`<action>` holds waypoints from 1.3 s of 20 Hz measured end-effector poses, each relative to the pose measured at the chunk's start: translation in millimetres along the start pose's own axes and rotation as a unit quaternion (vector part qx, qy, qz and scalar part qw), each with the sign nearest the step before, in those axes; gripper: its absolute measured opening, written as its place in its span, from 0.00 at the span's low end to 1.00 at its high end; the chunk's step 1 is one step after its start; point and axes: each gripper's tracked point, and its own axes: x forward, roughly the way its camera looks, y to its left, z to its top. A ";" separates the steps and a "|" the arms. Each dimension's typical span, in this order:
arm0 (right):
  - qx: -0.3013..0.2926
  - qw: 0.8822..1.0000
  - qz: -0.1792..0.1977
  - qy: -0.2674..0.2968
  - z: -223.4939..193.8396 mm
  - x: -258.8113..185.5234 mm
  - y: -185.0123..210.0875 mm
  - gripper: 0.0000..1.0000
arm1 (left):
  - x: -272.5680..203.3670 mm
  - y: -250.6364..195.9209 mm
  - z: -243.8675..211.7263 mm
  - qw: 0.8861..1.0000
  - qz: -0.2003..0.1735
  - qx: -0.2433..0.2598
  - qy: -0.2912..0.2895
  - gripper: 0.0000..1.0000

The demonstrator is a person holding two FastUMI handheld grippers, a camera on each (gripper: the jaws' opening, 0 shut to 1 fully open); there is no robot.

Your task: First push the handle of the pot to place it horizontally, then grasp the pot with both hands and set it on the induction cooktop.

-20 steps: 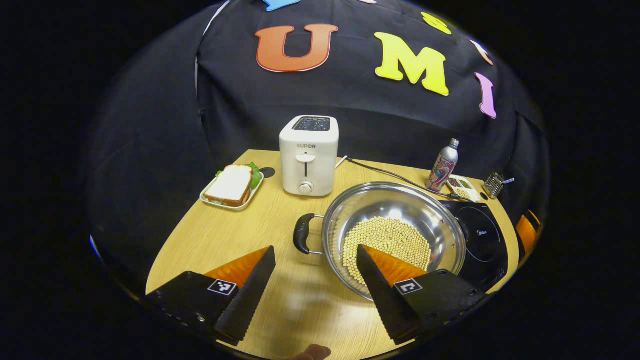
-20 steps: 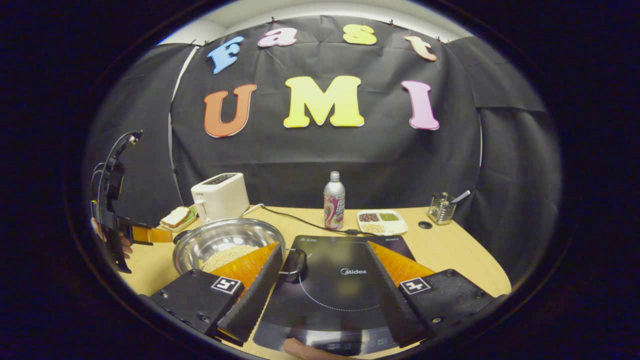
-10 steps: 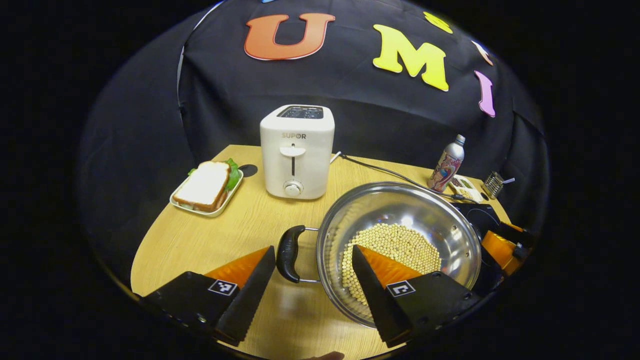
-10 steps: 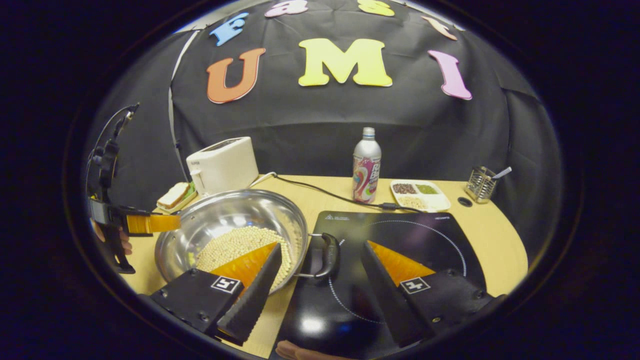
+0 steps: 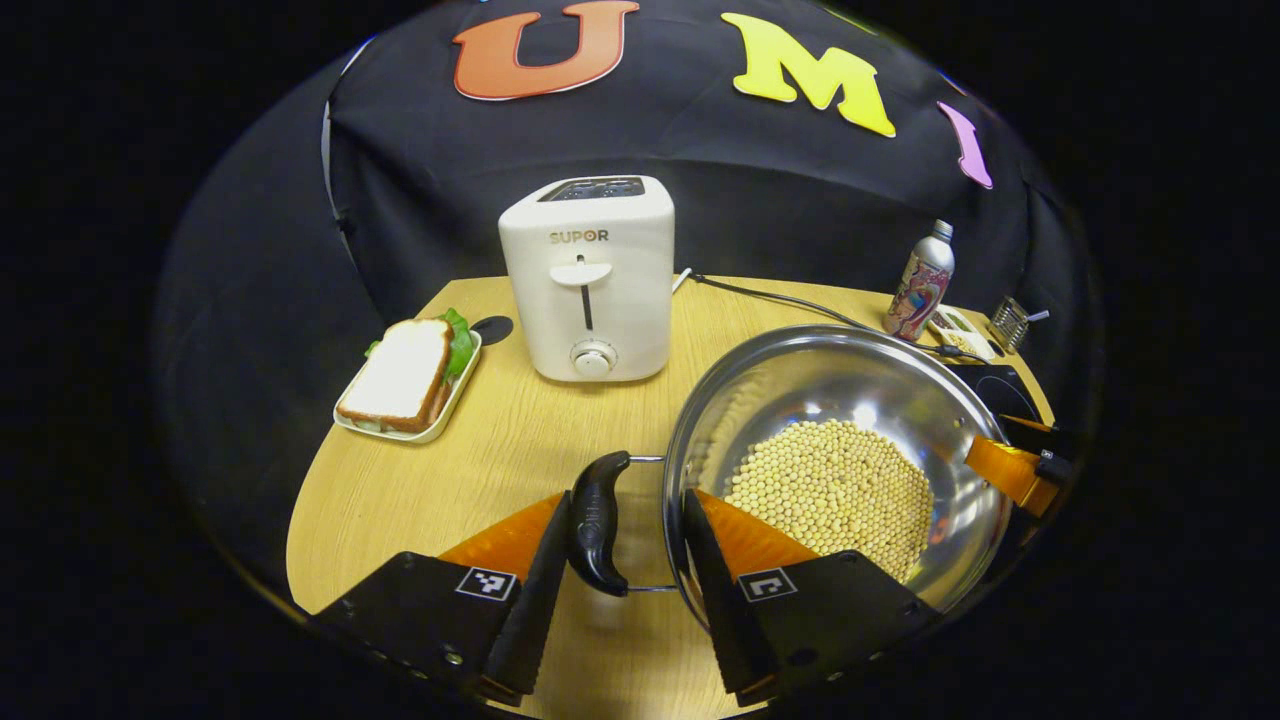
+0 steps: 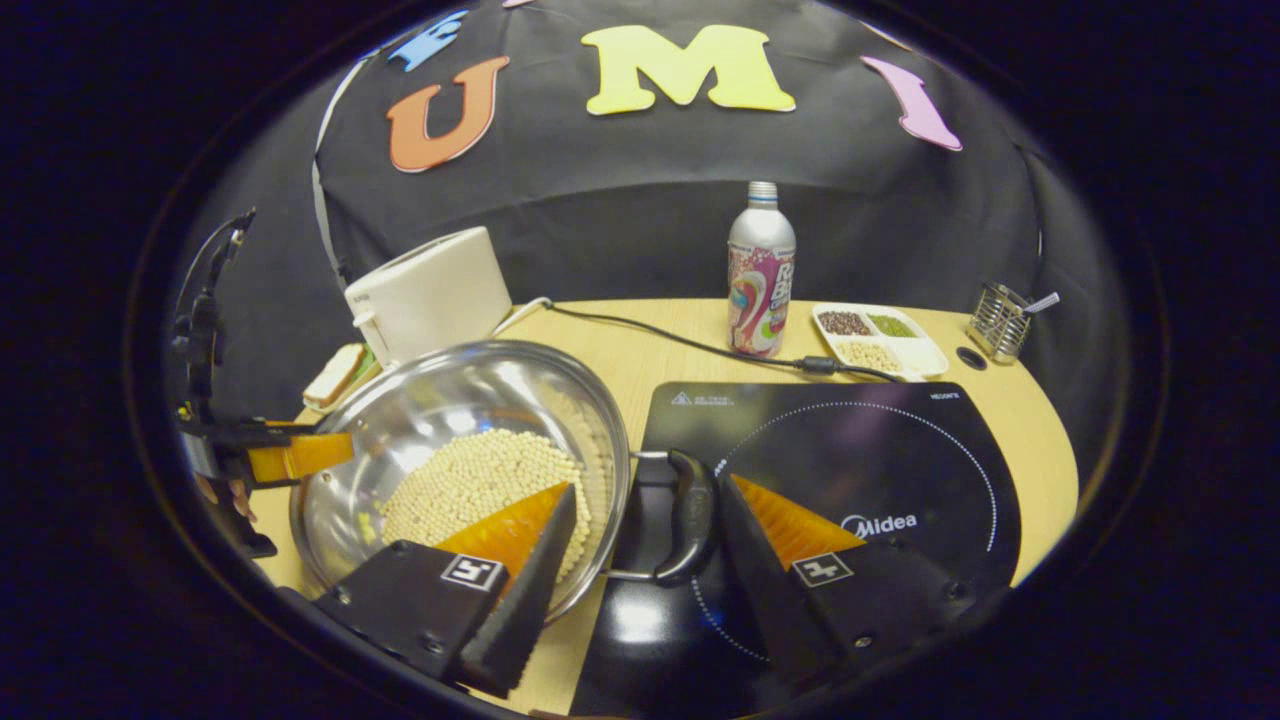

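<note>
A steel pot (image 5: 850, 400) holding pale beans sits on the wooden table, just left of the black induction cooktop (image 6: 850, 450). In the left gripper view its black left handle (image 5: 598, 522) stands between the fingers of my left gripper (image 5: 625, 500), which is open; the handle lies close against the left finger. In the right gripper view the pot (image 6: 450, 400) has its right handle (image 6: 690, 515) over the cooktop's edge, inside my open right gripper (image 6: 648, 487) and next to the right finger. Each view shows the other gripper's orange finger at the pot's far side.
A white toaster (image 5: 590, 275) stands behind the pot with its cable running across the table. A sandwich on a plate (image 5: 405, 375) lies at the left. A bottle (image 6: 760, 270), a divided dish (image 6: 880, 340) and a wire holder (image 6: 1000, 322) line the back right.
Both grippers have come forward and lower toward the pot. Each handle, ahead of the fingertips a second ago, now sits between them. The left fingers have narrowed a little.
</note>
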 end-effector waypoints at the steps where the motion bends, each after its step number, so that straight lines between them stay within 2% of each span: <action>1: -0.004 1.000 0.000 -0.010 0.8 -1.9 -1.2 0.78 | 0.1 -0.5 -2.9 1.000 -0.001 -0.001 0.006 0.65; 2: -0.007 1.000 -0.001 -0.001 -4.0 -5.4 -2.4 0.70 | 0.7 -0.2 -0.5 1.000 -0.002 -0.001 0.004 0.74; 3: -0.004 1.000 0.002 -0.002 -2.3 -0.7 -2.1 0.70 | 0.2 0.0 -2.1 1.000 -0.003 0.000 0.007 0.64; 4: 0.002 1.000 0.007 -0.005 0.1 -0.1 -3.5 0.74 | -0.8 0.6 -2.0 1.000 -0.005 0.002 0.007 0.62; 7: 0.007 1.000 0.019 -0.001 1.4 -0.3 -4.2 0.65 | -1.0 -0.7 -2.6 1.000 -0.004 0.007 0.015 0.62; 8: 0.001 1.000 0.017 0.001 2.0 -0.4 -4.7 0.64 | -2.5 -0.4 -4.3 1.000 0.000 0.011 0.019 0.59; 10: -0.001 1.000 0.019 0.000 2.8 -0.1 -3.3 0.55 | -6.1 -0.8 -6.5 0.999 0.012 0.014 0.029 0.60; 11: 0.003 1.000 0.021 0.002 1.3 -1.3 -4.1 0.55 | -9.4 -0.8 -8.9 0.999 0.016 0.011 0.034 0.68; 12: 0.007 1.000 0.025 0.003 0.6 -2.7 -3.1 0.57 | -13.8 -0.7 -9.6 0.999 0.017 0.013 0.034 0.60; 14: 0.012 0.999 0.037 0.008 -1.1 -8.8 -1.2 0.53 | -23.8 0.6 -12.3 0.999 0.023 0.011 0.035 0.59; 20: 0.019 0.998 0.063 -0.002 5.6 -36.6 0.8 0.50 | -57.4 -1.0 -0.9 0.999 0.039 0.022 0.014 0.59; 21: 0.019 0.998 0.065 -0.006 7.8 -42.8 -0.7 0.53 | -63.4 -2.8 2.5 0.999 0.040 0.023 0.008 0.59; 22: 0.023 0.997 0.069 -0.009 10.9 -48.1 -1.8 0.50 | -69.9 -5.8 5.5 0.999 0.041 0.025 0.005 0.59; 26: 0.025 0.996 0.078 -0.033 37.8 -79.4 -12.3 0.50 | -92.4 -20.4 24.2 0.999 0.030 0.016 -0.011 0.59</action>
